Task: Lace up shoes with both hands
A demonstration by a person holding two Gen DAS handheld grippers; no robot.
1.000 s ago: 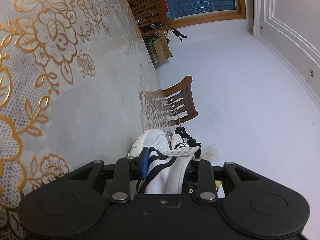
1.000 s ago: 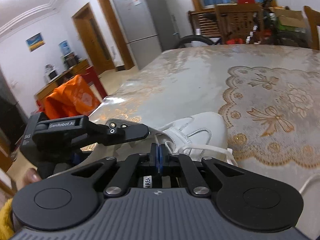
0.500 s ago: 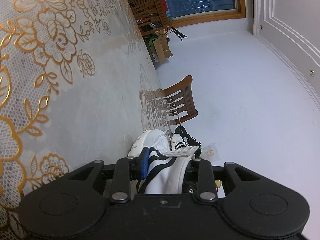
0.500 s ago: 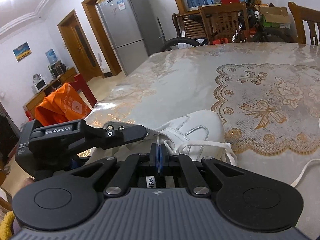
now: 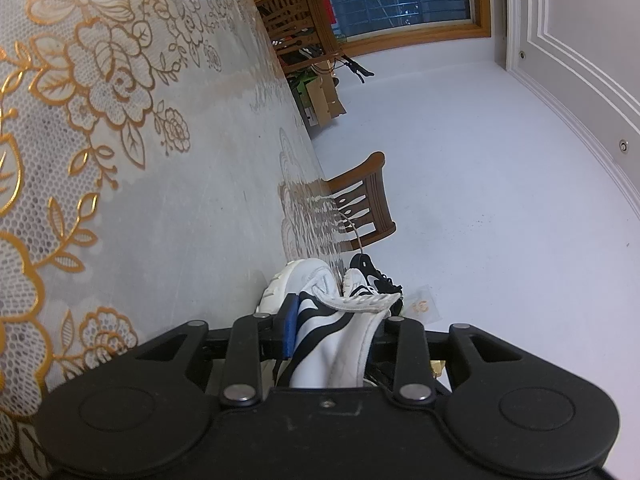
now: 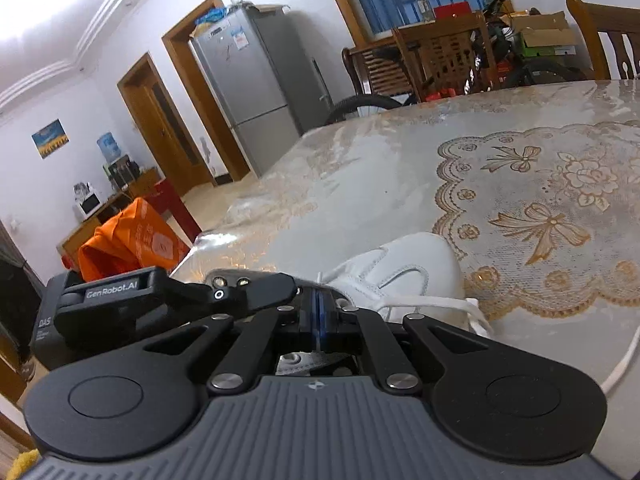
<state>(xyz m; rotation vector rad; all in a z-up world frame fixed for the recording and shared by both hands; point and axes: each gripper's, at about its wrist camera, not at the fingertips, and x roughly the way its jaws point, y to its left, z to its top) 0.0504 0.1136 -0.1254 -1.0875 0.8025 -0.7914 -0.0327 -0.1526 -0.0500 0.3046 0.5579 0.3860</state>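
A white shoe (image 5: 336, 344) with black stripes lies on its side on the lace-patterned table. My left gripper (image 5: 338, 320) is shut on it, blue pads pressing either side near the tongue. In the right wrist view the same shoe's white toe (image 6: 404, 264) points away across the table, and the left gripper (image 6: 256, 292) reaches in from the left. My right gripper (image 6: 318, 312) sits just behind the shoe, its blue pads pressed together on a thin white lace (image 6: 440, 302) that loops off to the right.
The table (image 6: 360, 184) with its gold floral cloth stretches ahead. A black and white shoe (image 5: 372, 276) lies just past the held one. Wooden chairs (image 5: 360, 208), a bicycle, a fridge (image 6: 260, 80) and an orange bag (image 6: 132, 240) stand around the table.
The right wrist view has rolled and tipped a little, so the room and table sit differently in frame. The left gripper and the shoe have kept still.
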